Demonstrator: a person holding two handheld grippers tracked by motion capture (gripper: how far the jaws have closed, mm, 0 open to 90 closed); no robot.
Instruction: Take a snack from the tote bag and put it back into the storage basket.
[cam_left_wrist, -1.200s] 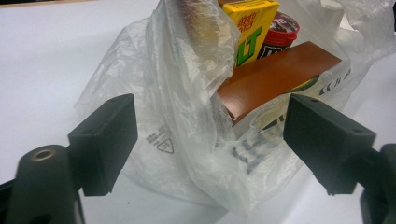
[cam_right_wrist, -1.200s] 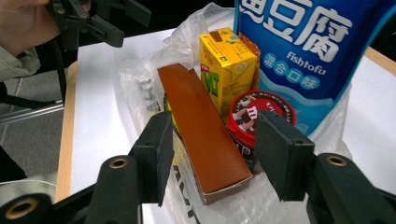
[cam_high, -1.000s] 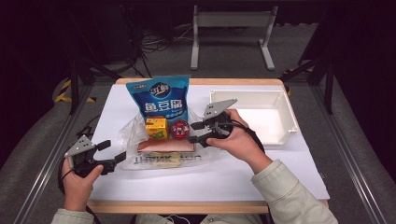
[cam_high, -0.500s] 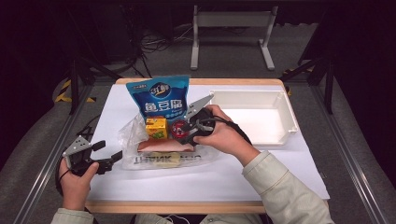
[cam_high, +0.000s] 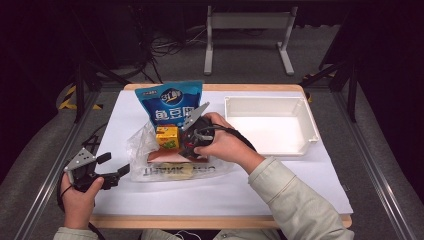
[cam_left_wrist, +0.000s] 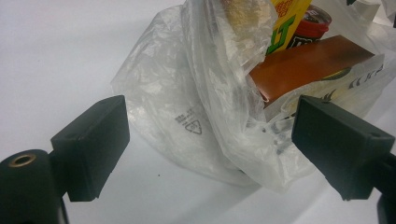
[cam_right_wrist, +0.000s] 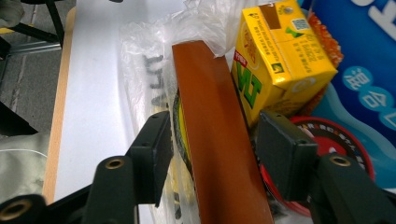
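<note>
On the white table (cam_high: 300, 175), the brown box (cam_right_wrist: 212, 135) lies half inside the clear plastic bag (cam_left_wrist: 187, 116), and the right gripper (cam_right_wrist: 212, 154) straddles it with jaws that have just been opening, not yet pressing. To do this well, I judge, close squarely on the box's long sides and draw it out along its length. The yellow carton (cam_right_wrist: 275, 56) and red-lidded jar (cam_right_wrist: 327, 140) crowd just beside the box, the blue pouch (cam_high: 170, 102) behind it, the white tray (cam_high: 310, 125) well apart; the left gripper (cam_left_wrist: 208, 140), jaws apart, waits by the bag.
</note>
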